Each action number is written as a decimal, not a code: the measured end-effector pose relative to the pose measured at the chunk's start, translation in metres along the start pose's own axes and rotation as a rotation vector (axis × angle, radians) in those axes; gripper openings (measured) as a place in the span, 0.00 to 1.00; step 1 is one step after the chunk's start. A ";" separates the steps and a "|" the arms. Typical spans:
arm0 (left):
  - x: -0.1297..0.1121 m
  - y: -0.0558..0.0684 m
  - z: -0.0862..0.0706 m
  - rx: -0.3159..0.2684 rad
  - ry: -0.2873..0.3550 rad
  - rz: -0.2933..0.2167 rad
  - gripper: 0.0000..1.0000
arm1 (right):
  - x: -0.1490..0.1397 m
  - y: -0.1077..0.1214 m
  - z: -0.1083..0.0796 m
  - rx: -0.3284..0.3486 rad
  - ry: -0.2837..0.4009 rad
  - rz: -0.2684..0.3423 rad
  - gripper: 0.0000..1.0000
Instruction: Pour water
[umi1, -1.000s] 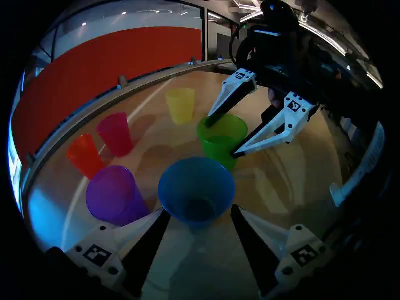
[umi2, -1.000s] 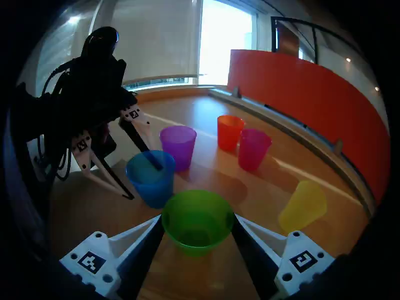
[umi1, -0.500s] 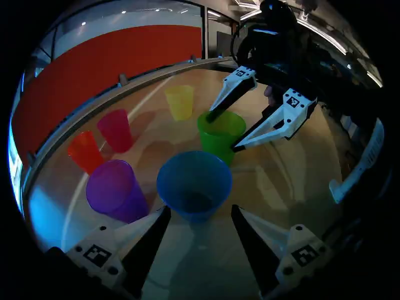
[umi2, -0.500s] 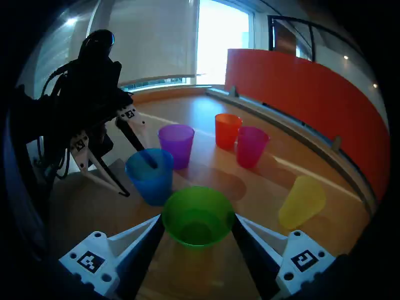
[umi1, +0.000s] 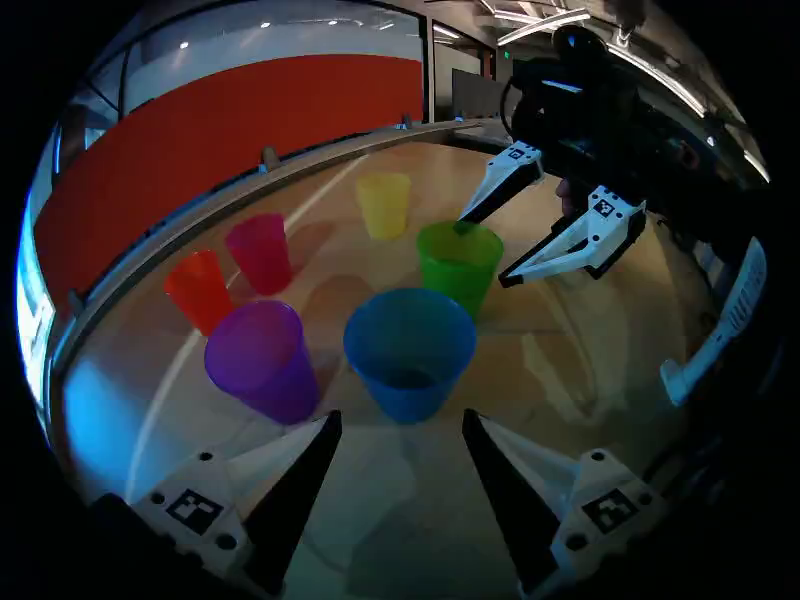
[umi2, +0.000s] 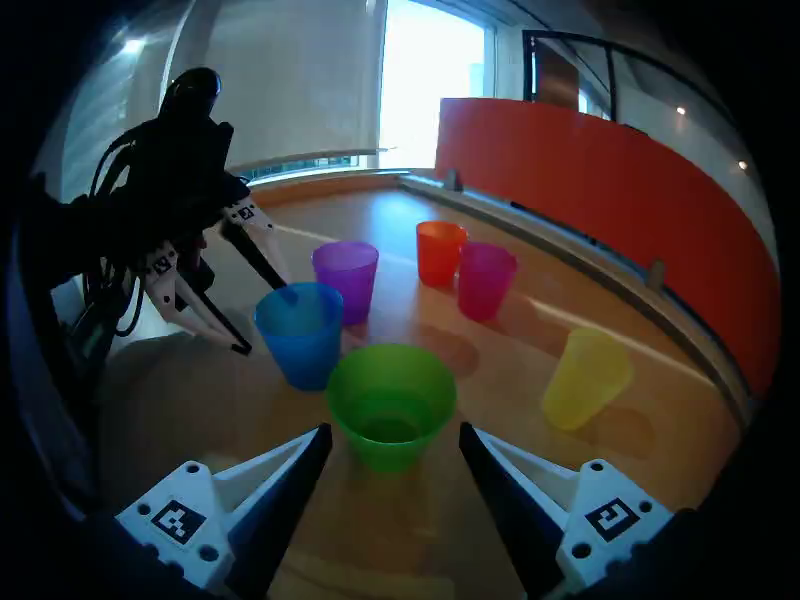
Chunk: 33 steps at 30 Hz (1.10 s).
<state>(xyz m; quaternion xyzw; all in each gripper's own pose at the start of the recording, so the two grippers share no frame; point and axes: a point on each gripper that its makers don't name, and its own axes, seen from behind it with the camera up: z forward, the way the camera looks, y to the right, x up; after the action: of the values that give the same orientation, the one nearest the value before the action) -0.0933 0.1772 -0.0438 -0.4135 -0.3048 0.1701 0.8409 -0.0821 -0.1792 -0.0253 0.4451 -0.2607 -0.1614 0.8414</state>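
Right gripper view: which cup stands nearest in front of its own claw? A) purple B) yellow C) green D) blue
C: the green cup stands centred right in front of the open right claw, while the blue cup is farther off to one side.

Translucent plastic green cup (umi2: 390, 403) and blue cup (umi1: 410, 350); glossy wooden table (umi2: 480, 350).

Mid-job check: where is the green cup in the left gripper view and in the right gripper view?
Left gripper view: green cup right of centre, beyond the blue cup.
Right gripper view: green cup low centre, the cup nearest the camera.
Shared landmark: the blue cup standing beside it.
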 end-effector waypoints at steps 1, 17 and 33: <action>-0.001 -0.002 -0.003 0.007 0.003 -0.007 0.90 | 0.000 0.000 -0.003 -0.005 0.003 0.004 0.99; -0.006 -0.037 -0.057 0.165 0.091 -0.107 0.90 | -0.003 0.004 -0.049 -0.099 0.059 0.051 0.99; 0.010 -0.086 -0.110 0.394 0.300 -0.215 0.89 | 0.015 0.014 -0.097 -0.254 0.211 0.122 0.99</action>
<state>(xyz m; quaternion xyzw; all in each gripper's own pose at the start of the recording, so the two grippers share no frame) -0.0108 0.0658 -0.0231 -0.2275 -0.1800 0.0726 0.9542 -0.0127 -0.1149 -0.0549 0.3329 -0.1749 -0.0940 0.9218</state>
